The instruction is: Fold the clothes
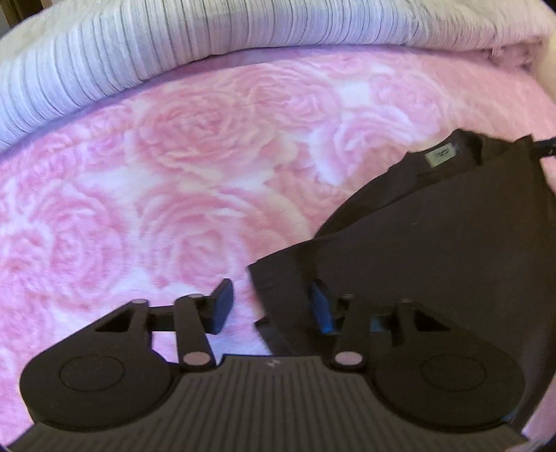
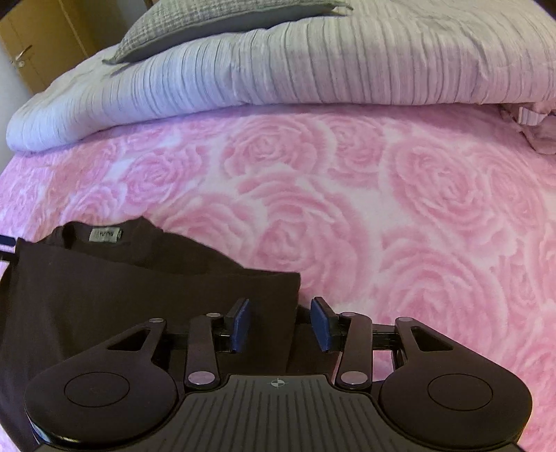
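A dark brown garment (image 1: 434, 250) lies partly folded on a pink rose-patterned blanket (image 1: 173, 191), its neck label (image 1: 443, 155) facing up. My left gripper (image 1: 271, 306) is open, with the garment's left corner between its blue pads. In the right wrist view the same garment (image 2: 121, 295) lies at the lower left with its label (image 2: 106, 235) up. My right gripper (image 2: 283, 325) is open, its pads either side of the garment's right corner.
A grey-white ribbed duvet (image 2: 312, 62) is bunched along the far side of the blanket (image 2: 382, 208), with a grey pillow (image 2: 208, 24) on top. A wooden door (image 2: 31, 41) stands at the far left.
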`<state>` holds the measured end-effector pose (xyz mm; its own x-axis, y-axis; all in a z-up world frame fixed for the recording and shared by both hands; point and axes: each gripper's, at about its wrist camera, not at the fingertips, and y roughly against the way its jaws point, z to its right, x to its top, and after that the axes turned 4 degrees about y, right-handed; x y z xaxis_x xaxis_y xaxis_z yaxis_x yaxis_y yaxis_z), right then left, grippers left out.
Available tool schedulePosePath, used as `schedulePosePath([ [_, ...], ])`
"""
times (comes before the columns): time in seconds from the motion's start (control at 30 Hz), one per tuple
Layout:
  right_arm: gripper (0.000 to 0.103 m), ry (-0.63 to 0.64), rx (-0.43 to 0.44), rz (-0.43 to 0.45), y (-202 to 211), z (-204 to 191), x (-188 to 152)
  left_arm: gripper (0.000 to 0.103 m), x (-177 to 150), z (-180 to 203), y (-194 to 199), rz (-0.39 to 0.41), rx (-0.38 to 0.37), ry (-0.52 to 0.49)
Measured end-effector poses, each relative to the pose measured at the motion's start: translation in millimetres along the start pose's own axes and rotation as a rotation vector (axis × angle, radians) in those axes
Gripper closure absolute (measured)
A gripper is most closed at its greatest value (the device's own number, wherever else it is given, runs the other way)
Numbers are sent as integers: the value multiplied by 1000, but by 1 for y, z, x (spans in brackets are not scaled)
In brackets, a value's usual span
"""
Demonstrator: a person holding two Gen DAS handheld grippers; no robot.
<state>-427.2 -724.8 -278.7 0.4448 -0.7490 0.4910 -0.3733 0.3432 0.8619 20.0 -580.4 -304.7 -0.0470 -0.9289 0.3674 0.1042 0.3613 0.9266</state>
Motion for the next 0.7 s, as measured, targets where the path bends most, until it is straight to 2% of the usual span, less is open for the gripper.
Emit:
schedulePosePath([
  [0.07,60,-11,2,3,0,3,0,79,0,3,1,10,-10,-15],
  [0.1,60,-31,9,-1,-1,6,0,90,1,4,1,16,-11,-25],
  [0.13,60,-55,21,-8,-3,9,0,95,1,6,2,22,-8,-34],
  [0.27,62,-116,76,11,-2,14,2,98,-1,13,7,47,9,-66],
  [0.3,69,-123,84,17,-1,14,3,98,-2,14,10,55,12,-69],
  [0.33,93,-122,78,21,1,13,4,98,-2,14,13,64,15,-70],
  [0.37,101,-114,57,21,4,12,5,98,-3,14,18,78,24,-72],
  [0.5,102,-73,21,127,36,7,12,98,-1,7,45,167,58,-44],
  [0.57,102,-43,5,177,47,4,19,98,2,3,47,185,74,-31],
  [0.7,101,-31,-14,172,27,5,28,98,9,0,18,146,78,-3],
])
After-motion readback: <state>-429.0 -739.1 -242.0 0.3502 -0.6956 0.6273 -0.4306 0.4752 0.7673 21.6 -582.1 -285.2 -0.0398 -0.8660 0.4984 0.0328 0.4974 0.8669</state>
